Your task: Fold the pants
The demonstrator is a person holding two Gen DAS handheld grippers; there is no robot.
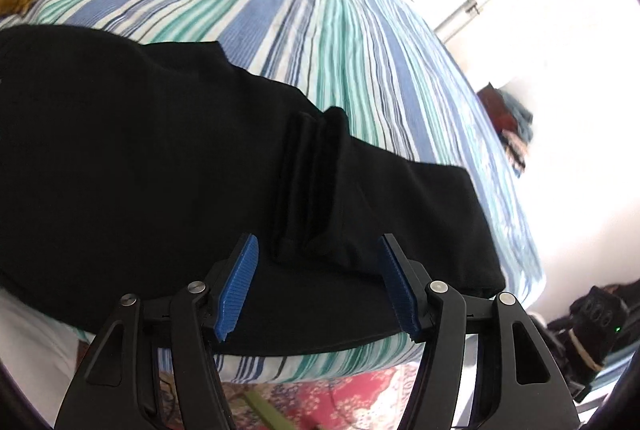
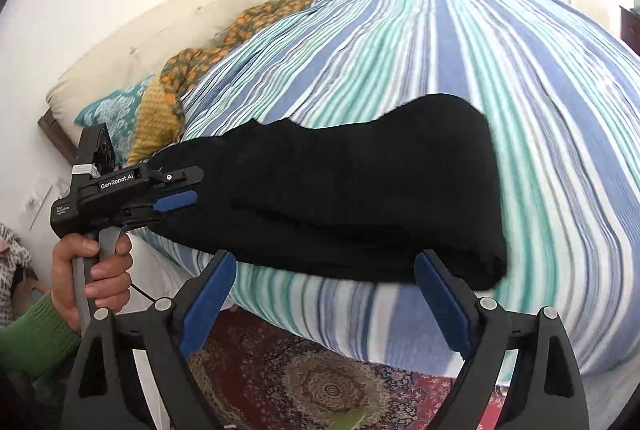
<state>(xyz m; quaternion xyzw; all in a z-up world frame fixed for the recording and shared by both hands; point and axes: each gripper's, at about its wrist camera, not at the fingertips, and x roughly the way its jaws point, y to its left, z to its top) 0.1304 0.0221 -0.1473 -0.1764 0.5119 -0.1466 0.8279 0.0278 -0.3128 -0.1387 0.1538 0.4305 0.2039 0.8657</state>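
**Black pants folded lengthwise on the bed, shorter folds still to come**

Nearest the right wrist camera, the right gripper (image 2: 324,304) stands wide with nothing between its blue pads, just short of the near edge of the bed; the left gripper (image 1: 318,288) hangs partly spread over the cloth, and its pads (image 1: 240,286) press on nothing that shows (seen from the side in the right view, it reaches in at the left end of the garment, gripped by a hand (image 2: 94,270) in a green sleeve (image 2: 32,338)). Beyond the fingers the black pants (image 2: 340,197) lie along the near edge of the striped bedspread (image 2: 460,61) as one long dark band, apparently leg over leg; a raised pleat or bunched seam (image 1: 308,189) crosses them in the left view. So the lengthwise fold looks done; I judge the crosswise folds, and smoothing that ridge, are left. Farther off, an orange-patterned blanket (image 2: 192,69) and a teal pillow (image 2: 112,113) sit at the head.
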